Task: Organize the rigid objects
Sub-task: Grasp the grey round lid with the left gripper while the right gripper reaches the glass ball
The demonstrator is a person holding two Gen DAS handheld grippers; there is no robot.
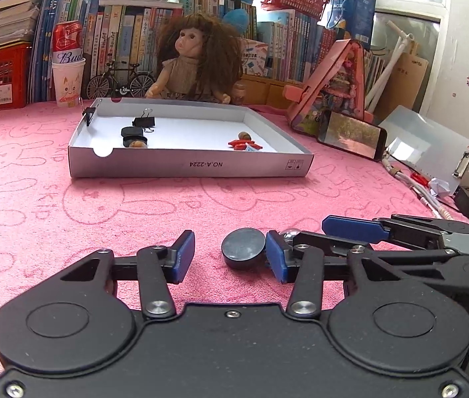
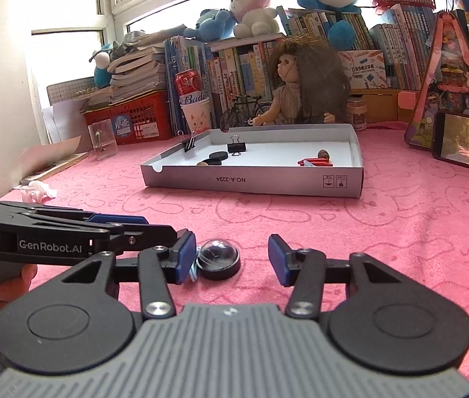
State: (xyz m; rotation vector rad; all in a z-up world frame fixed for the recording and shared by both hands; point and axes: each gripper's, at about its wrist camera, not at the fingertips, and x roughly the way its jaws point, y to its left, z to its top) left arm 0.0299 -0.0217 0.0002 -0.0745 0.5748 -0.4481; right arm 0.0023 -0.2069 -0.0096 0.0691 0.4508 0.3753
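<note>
A pink towel-covered counter (image 1: 134, 205) fills the room's foreground, books (image 1: 128, 39) walling its 12 o'clock edge. A shallow cardboard tray (image 1: 188, 165) sits ahead, bare towel between. The left gripper (image 1: 229, 255) and right gripper (image 2: 232, 258) hold their fingers spread, empty. A black disc (image 1: 243, 248) lies just beside the left gripper's 3 o'clock pad.

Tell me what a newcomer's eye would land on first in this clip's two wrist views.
Probably the curly-haired doll sitting against the bookshelf behind the shallow cardboard tray, which holds binder clips and small bits. Next, the pink bunny-print cloth covering the table. Up close, both grippers are open on it: the left gripper with a dark round disc by its right finger, the right gripper with a clear domed piece by its left finger.
</note>
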